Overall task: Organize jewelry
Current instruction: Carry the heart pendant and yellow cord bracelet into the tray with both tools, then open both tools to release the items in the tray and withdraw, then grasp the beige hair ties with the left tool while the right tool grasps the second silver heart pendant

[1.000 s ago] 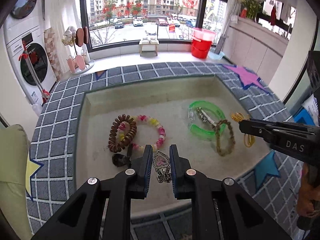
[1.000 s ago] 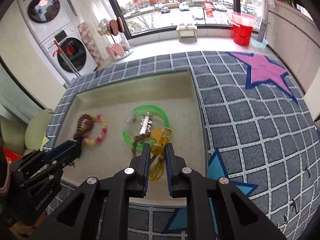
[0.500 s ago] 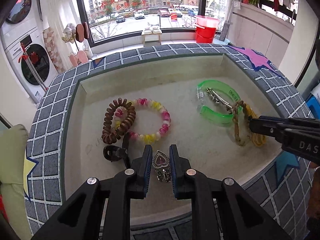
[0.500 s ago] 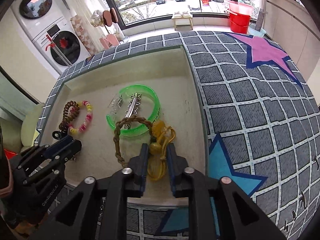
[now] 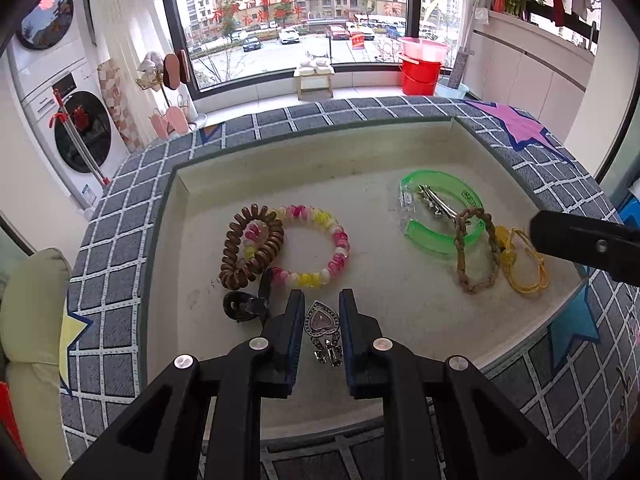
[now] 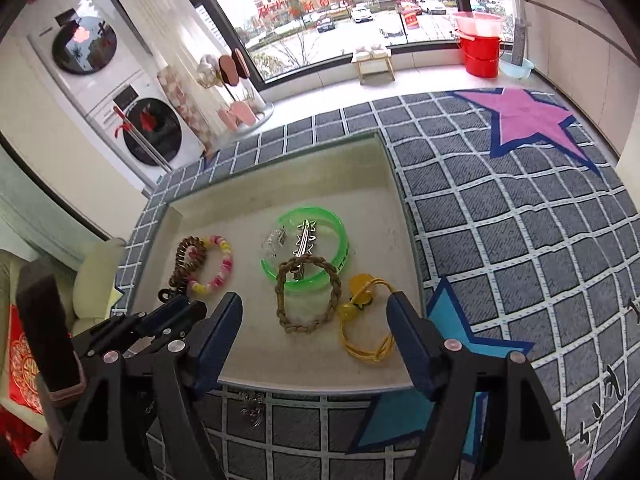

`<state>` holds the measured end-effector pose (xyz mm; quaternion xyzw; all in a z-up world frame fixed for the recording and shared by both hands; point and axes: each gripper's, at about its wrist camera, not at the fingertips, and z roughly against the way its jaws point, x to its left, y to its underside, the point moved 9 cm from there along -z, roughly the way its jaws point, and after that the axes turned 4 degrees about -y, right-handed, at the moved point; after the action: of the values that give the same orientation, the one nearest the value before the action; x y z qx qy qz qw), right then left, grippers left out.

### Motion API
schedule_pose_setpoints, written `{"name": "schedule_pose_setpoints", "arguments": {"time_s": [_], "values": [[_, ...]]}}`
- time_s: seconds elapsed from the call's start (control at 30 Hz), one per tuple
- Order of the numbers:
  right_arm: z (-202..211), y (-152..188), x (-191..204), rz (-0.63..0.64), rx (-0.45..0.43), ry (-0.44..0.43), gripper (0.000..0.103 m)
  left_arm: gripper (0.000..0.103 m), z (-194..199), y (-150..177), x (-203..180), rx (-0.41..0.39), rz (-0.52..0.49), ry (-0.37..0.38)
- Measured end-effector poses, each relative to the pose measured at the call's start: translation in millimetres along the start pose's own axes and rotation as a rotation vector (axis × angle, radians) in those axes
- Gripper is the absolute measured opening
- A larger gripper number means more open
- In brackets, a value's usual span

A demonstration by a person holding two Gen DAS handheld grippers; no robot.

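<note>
Spreading across the grey checked rug [image 6: 500, 216] on the worktop sits the shallow beige tray [image 5: 400, 152], holding all the jewelry. Right tool [image 6: 314, 310] has just been opening and its jaws now stand wide, nothing pinched; the yellow cord bracelet [image 6: 366, 328] lies loose on the tray floor between them, just beside the braided brown bracelet [image 6: 308, 300], which overlaps the green bangle [image 6: 316, 216] with a silver clip [image 6: 304, 238] inside. Left tool [image 5: 319, 306] is clamped on the heart pendant [image 5: 322, 320], near the pink-and-yellow bead bracelet [image 5: 336, 240], brown coil tie [image 5: 244, 256] and small black clip [image 5: 244, 306].
</note>
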<state>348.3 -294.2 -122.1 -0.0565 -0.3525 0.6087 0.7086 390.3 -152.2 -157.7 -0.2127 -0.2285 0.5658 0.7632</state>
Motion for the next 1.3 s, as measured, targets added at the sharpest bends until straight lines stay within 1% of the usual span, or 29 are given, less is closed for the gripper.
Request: {"name": "schedule_pose_setpoints", "arguments": {"time_s": [0.23, 0.43, 0.47, 0.5, 0.53, 0.57, 0.6, 0.63, 0.73, 0.83, 1.0, 1.03, 1.13, 1.3], "values": [[6, 3, -4, -0.024, 0.000, -0.006, 0.079, 0.032, 8, -3, 6, -0.008, 0.012, -0.002], [23, 5, -9, -0.039, -0.027, -0.012, 0.080, 0.033, 21, -12, 14, -0.033, 0.045, 0.006], [26, 7, -9, -0.038, -0.031, -0.013, 0.080, 0.056, 24, -13, 15, -0.037, 0.050, 0.007], [29, 8, -9, -0.039, -0.035, -0.014, 0.080, 0.083, 27, -13, 17, -0.036, 0.057, 0.008], [32, 9, -9, -0.040, -0.038, -0.013, 0.080, 0.103, 35, -15, 23, -0.065, 0.075, -0.008], [35, 11, -9, -0.041, -0.041, -0.013, 0.080, 0.103, 43, -18, 25, -0.104, 0.081, -0.015], [38, 13, -9, -0.042, -0.044, -0.014, 0.081, 0.103, 51, -18, 25, -0.118, 0.070, -0.019], [40, 16, -8, -0.039, -0.044, -0.012, 0.084, 0.103, 55, -18, 24, -0.117, 0.060, -0.016], [46, 25, -3, -0.019, -0.037, -0.010, 0.085, 0.103, 72, -11, 29, -0.122, 0.051, -0.026], [50, 37, 2, -0.005, -0.027, -0.017, 0.085, 0.103, 91, 3, 39, -0.125, 0.057, -0.034], [46, 60, 9, -0.010, 0.023, -0.035, 0.085, 0.103, 106, 35, 57, -0.084, 0.082, -0.040], [44, 64, 11, -0.004, 0.034, -0.033, 0.085, 0.103, 109, 44, 59, -0.072, 0.088, -0.029], [34, 75, 17, 0.013, 0.068, -0.025, 0.085, 0.103, 113, 69, 61, -0.028, 0.123, 0.002], [13, 85, 29, 0.048, 0.121, -0.013, 0.085, 0.103, 117, 100, 55, 0.025, 0.179, 0.023]]}}
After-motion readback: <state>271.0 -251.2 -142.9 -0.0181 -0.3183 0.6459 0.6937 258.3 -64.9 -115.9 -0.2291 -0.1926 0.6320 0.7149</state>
